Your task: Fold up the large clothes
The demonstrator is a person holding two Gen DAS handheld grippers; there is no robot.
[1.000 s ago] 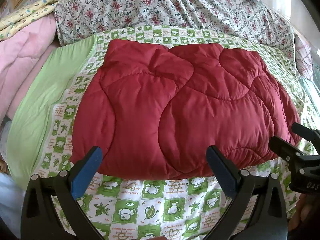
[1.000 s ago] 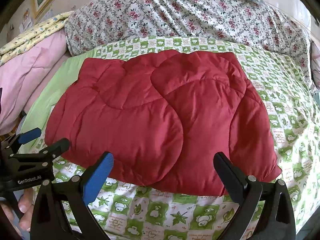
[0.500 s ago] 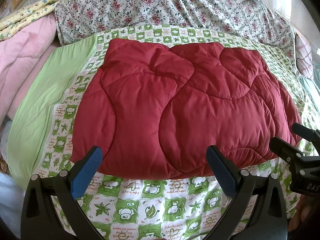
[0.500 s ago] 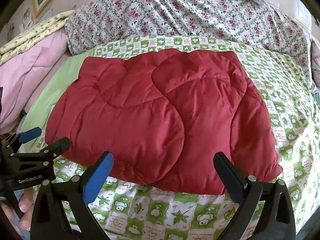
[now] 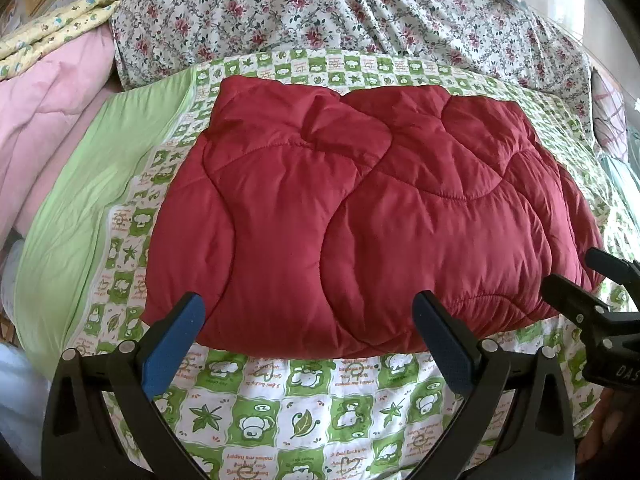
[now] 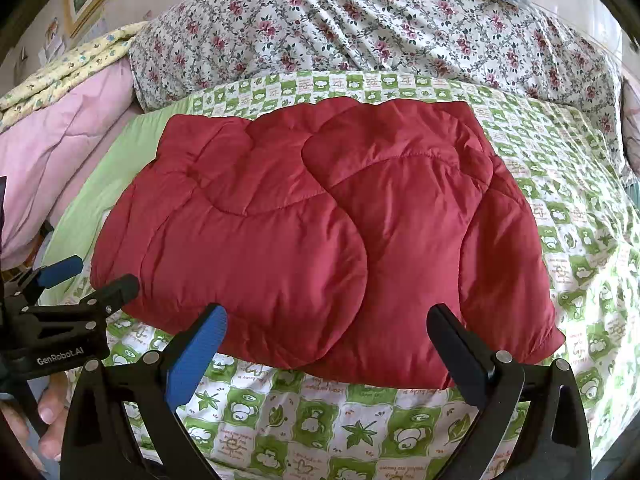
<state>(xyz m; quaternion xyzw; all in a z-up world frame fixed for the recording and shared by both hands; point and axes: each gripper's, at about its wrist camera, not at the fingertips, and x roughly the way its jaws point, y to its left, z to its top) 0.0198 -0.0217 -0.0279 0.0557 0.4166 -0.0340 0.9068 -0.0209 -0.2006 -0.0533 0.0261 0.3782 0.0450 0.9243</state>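
A red quilted padded garment (image 5: 360, 216) (image 6: 320, 232) lies folded into a thick rectangle on the green-and-white patterned bedsheet (image 5: 304, 408) (image 6: 312, 420). My left gripper (image 5: 310, 322) hovers open just short of its near edge, nothing between the fingers. Beside it my right gripper (image 6: 330, 334) is open too, over the near right part of the garment, holding nothing. In the left wrist view the right gripper (image 5: 576, 280) shows at the right edge; in the right wrist view the left gripper (image 6: 90, 276) shows at the far left.
A floral-print quilt (image 5: 340, 12) (image 6: 380, 28) is heaped behind the garment. Pink bedding (image 5: 44, 128) (image 6: 56, 148) and a yellow patterned blanket (image 5: 52, 28) are stacked at the left. A plain green strip of sheet (image 5: 92, 192) runs along the left side. A hand's fingers (image 6: 48, 416) show at lower left.
Almost nothing has moved. Both grippers have stayed open and held their places near the garment's front edge; the view shifts only very slightly.
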